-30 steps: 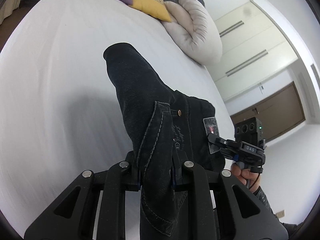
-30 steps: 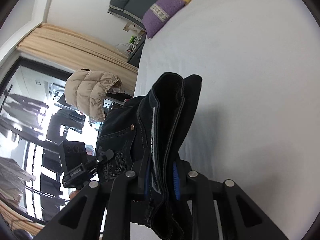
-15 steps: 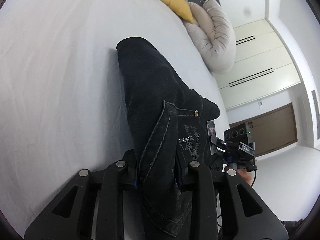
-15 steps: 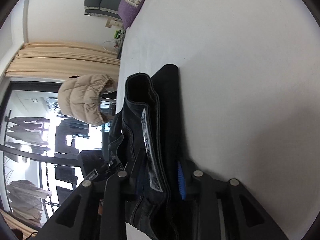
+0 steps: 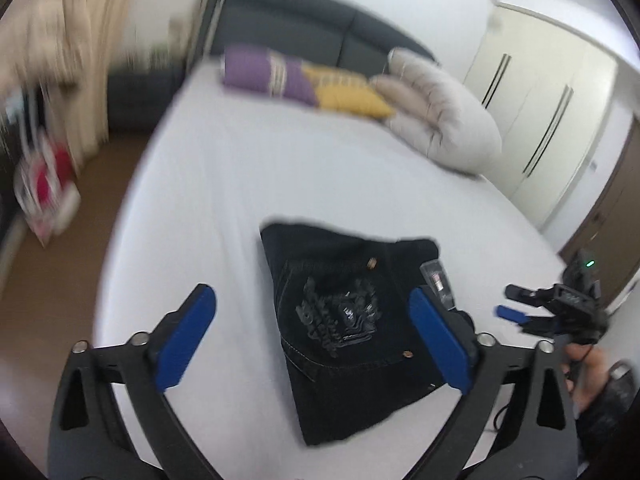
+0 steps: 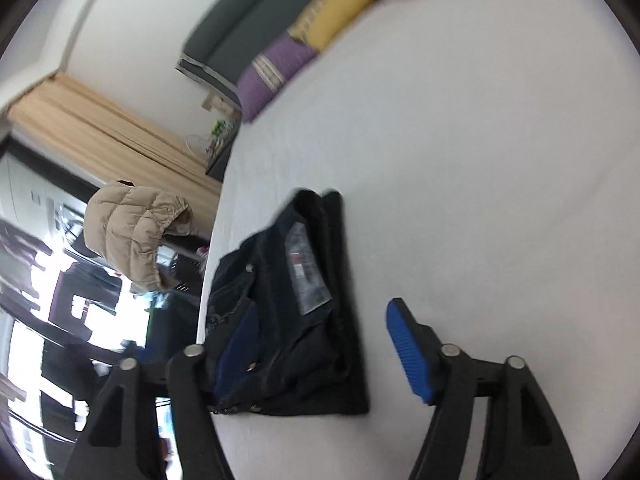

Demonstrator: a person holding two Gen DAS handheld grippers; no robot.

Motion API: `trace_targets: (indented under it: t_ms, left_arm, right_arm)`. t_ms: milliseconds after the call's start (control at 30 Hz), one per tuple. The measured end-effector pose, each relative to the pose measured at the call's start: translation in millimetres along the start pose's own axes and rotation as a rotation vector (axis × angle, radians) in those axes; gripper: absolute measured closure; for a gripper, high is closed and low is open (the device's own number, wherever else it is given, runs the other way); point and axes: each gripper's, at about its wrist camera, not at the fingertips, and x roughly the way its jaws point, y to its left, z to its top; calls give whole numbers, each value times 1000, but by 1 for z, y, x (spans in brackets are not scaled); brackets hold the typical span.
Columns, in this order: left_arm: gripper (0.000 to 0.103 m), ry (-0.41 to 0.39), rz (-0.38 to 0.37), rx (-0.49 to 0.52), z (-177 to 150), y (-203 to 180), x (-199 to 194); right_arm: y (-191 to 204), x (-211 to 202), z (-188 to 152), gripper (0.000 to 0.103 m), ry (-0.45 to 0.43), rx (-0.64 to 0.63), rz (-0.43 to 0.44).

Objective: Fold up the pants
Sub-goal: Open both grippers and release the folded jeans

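The black jeans (image 5: 352, 320) lie folded in a compact stack on the white bed (image 5: 240, 184), embroidered back pocket up. My left gripper (image 5: 310, 294) hovers just short of them, its jaws opening wide; the blue pads (image 5: 184, 344) stand clear of the cloth. In the right wrist view the jeans (image 6: 304, 308) show a white label. My right gripper (image 6: 322, 308) straddles their near end, jaws opening, with the pants between them and the right pad (image 6: 404, 340) apart from the cloth. A hand (image 5: 588, 364) holds the right gripper (image 5: 516, 302) at the right edge of the left wrist view.
Purple (image 5: 264, 72) and yellow (image 5: 348, 96) pillows and a pale puffy duvet (image 5: 440, 120) lie at the head of the bed by a dark headboard (image 5: 304, 28). A beige puffer jacket (image 6: 132, 236) hangs beyond the bed's left edge. A wardrobe (image 5: 552, 96) stands at right.
Both grippers were shut on the jeans and lowering them onto the bed. Now both have let go, opened and drawn back, and the jeans rest folded on the sheet.
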Motion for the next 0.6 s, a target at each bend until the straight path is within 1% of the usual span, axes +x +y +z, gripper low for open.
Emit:
trace_targets:
  t_ms: [33, 100, 133, 167, 200, 233, 267, 333, 367, 400, 433, 467, 567, 600]
  left_arm:
    - [0, -38, 34, 23, 6, -15, -19]
    - [0, -136, 184, 45, 11, -38, -58]
    - [0, -178, 250, 48, 14, -50, -73]
    - [0, -225, 297, 47, 16, -59, -96]
    - [0, -257, 296, 46, 17, -64, -112]
    - [0, -283, 286, 41, 17, -67, -127]
    - [0, -314, 269, 33, 17, -72, -148]
    - [0, -333, 265, 29, 18, -75, -174]
    - [0, -338, 261, 42, 17, -80, -186]
    - [0, -347, 258, 51, 16, -84, -196]
    - [0, -354, 268, 60, 13, -88, -205]
    - [0, -355, 294, 65, 7, -92, -218]
    - [0, -365, 400, 66, -8, -102, -257]
    - [0, -351, 403, 74, -11, -105, -262]
  right_arm:
    - [12, -10, -2, 29, -31, -31, -23]
    - [48, -44, -13, 23, -127, -135, -76]
    - [62, -55, -15, 19, -164, -168, -89]
    - [81, -75, -22, 15, -230, -222, -112]
    - [94, -88, -26, 13, -277, -259, -126]
    - [109, -103, -32, 6, -329, -301, -135]
    - [128, -122, -38, 0, -403, -354, -145]
    - [154, -152, -51, 0, -506, -428, -150]
    - [161, -161, -54, 0, -530, -448, -152]
    - [178, -176, -59, 0, -573, -483, -156]
    - [184, -184, -62, 0, -591, -493, -159]
    - [192, -196, -66, 0, -614, -503, -162]
    - [212, -225, -76, 0, -663, -522, -137]
    - [218, -233, -79, 0, -668, -523, -134]
